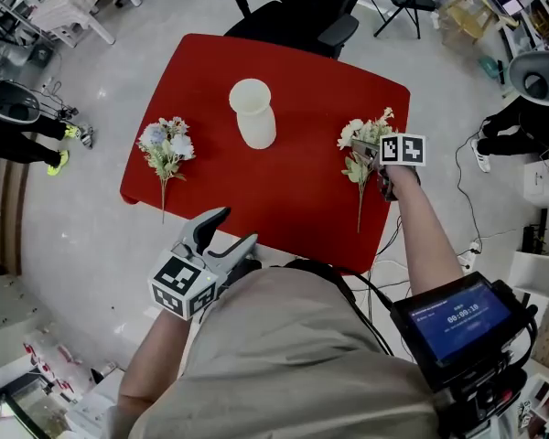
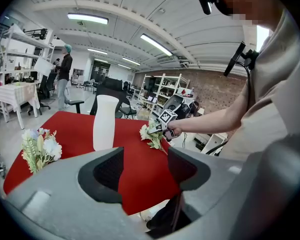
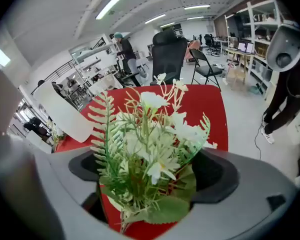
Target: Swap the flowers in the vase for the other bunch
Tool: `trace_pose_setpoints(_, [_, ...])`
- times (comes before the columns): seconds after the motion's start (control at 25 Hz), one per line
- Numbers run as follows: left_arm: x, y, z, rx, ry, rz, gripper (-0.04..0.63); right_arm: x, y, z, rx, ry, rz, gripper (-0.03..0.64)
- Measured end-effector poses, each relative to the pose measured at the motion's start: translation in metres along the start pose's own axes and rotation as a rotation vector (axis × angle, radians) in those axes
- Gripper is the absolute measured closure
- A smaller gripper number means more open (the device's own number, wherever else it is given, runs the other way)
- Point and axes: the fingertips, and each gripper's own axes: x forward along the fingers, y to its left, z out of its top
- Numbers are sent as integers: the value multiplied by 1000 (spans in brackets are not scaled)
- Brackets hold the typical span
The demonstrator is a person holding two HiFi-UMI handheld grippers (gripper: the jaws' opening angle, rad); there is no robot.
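An empty white vase (image 1: pixel 252 112) stands upright in the middle of the red table (image 1: pixel 311 199). A blue-and-white bunch (image 1: pixel 166 146) lies flat on the table's left side. On the right side lies a white-and-green bunch (image 1: pixel 364 144). My right gripper (image 1: pixel 377 161) is down over its blooms. In the right gripper view the bunch (image 3: pixel 150 144) fills the gap between wide-open jaws, and the pads do not press it. My left gripper (image 1: pixel 236 229) hovers at the table's near edge, open and with nothing in it; its own view shows the vase (image 2: pixel 105 121) beyond the jaws.
A black office chair (image 1: pixel 302 7) stands at the table's far side. People stand on the floor at the left (image 1: pixel 18 126) and right (image 1: pixel 522 117). Cables lie on the floor by the table's right corner (image 1: pixel 462 254).
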Motion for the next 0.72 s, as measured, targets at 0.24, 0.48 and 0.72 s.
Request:
trace_pose_setpoints(0.24, [-2,5,0,-10,-3,21,333,8,-6,-1,-20,7,-38,252])
trace_pose_setpoints(0.48, [-10,7,0,-13,-15,27,333,-5,-4,-2,17,-57,-34,444])
trace_pose_setpoints(0.72, [-10,13,-1,-18,-18,5,334,-24,2,9,26,-137,-34,515])
